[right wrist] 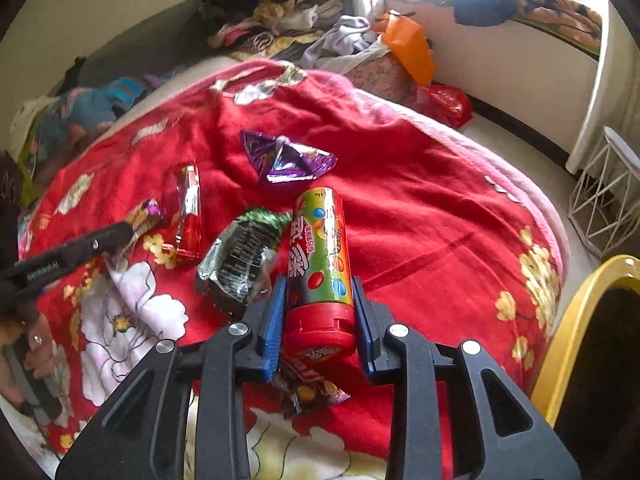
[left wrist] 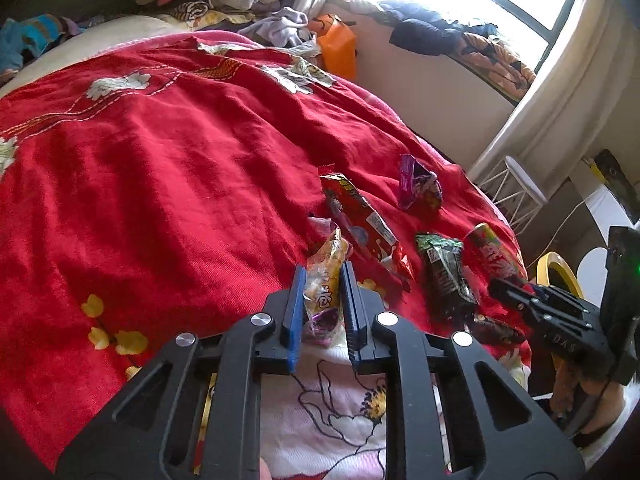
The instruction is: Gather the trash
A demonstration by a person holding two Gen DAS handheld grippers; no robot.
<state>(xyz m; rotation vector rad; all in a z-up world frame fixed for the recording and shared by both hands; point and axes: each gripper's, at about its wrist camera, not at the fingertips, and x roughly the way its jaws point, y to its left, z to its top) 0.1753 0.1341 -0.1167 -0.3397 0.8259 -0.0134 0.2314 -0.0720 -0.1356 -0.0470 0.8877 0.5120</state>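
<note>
On the red flowered blanket (left wrist: pixel 168 184) lie several snack wrappers. My left gripper (left wrist: pixel 322 272) is shut on a yellow-orange wrapper (left wrist: pixel 326 276) that stands up between its blue pads. My right gripper (right wrist: pixel 318 284) is shut on a green candy tube with a red cap (right wrist: pixel 320 256), the pads pressing its lower sides. Between the two grippers lie a green-black wrapper (right wrist: pixel 244 260) and a long red wrapper (left wrist: pixel 366 228). Farther back sits a purple wrapper (right wrist: pixel 286 156). A small dark wrapper (right wrist: pixel 308 394) lies under the tube.
A yellow-rimmed bin (right wrist: pixel 568 336) stands at the bed's right side, with a white wire stand (right wrist: pixel 608 196) behind it. An orange bag (right wrist: pixel 408 48) and a red bag (right wrist: pixel 444 102) lie beyond the far edge. Clothes (right wrist: pixel 280 20) are piled at the back.
</note>
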